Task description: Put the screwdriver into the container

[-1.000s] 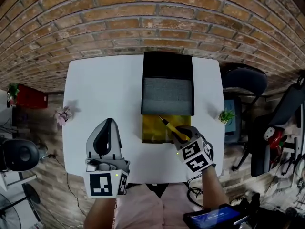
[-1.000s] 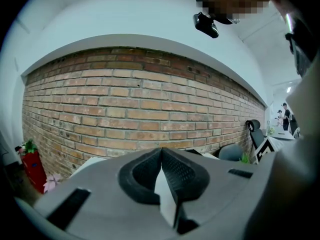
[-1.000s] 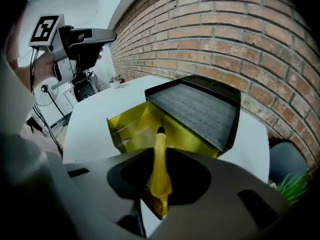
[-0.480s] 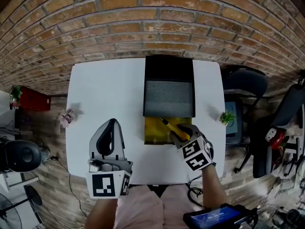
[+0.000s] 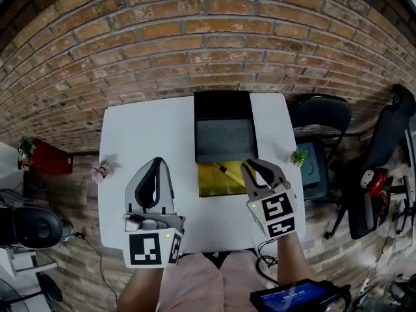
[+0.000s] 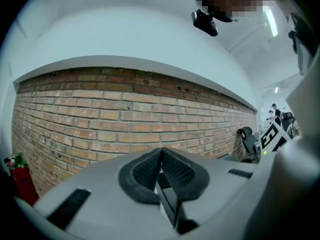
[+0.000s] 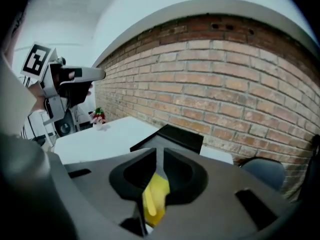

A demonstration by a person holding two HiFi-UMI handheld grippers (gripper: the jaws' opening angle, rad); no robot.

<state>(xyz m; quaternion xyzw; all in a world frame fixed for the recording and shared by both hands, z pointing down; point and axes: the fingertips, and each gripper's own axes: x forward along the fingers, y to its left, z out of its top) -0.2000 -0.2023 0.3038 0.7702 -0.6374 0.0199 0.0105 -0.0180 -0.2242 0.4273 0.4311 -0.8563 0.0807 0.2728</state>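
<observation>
The container is a black case with its lid (image 5: 223, 106) swung back, a grey foam bed (image 5: 223, 138) and a yellow front compartment (image 5: 209, 184). The screwdriver (image 5: 227, 171), dark shaft and yellow handle, lies in that yellow compartment. My right gripper (image 5: 260, 169) hovers over the compartment's right end; its jaws are closing and press on nothing. In the right gripper view a blurred yellow shape (image 7: 155, 201) shows through the narrow gap, below the pads. My left gripper (image 5: 155, 168) is shut and empty over the bare table (image 5: 149, 132), left of the case; its pads (image 6: 175, 170) meet.
A small green plant (image 5: 299, 156) stands at the table's right edge and a small flower figure (image 5: 101, 171) at its left edge. A dark chair (image 5: 322, 114) is to the right, a brick wall behind, a red object (image 5: 45, 161) on the floor at left.
The right gripper has let go of the screwdriver, which now lies in the yellow compartment, and has drawn back from it. The left gripper has barely moved.
</observation>
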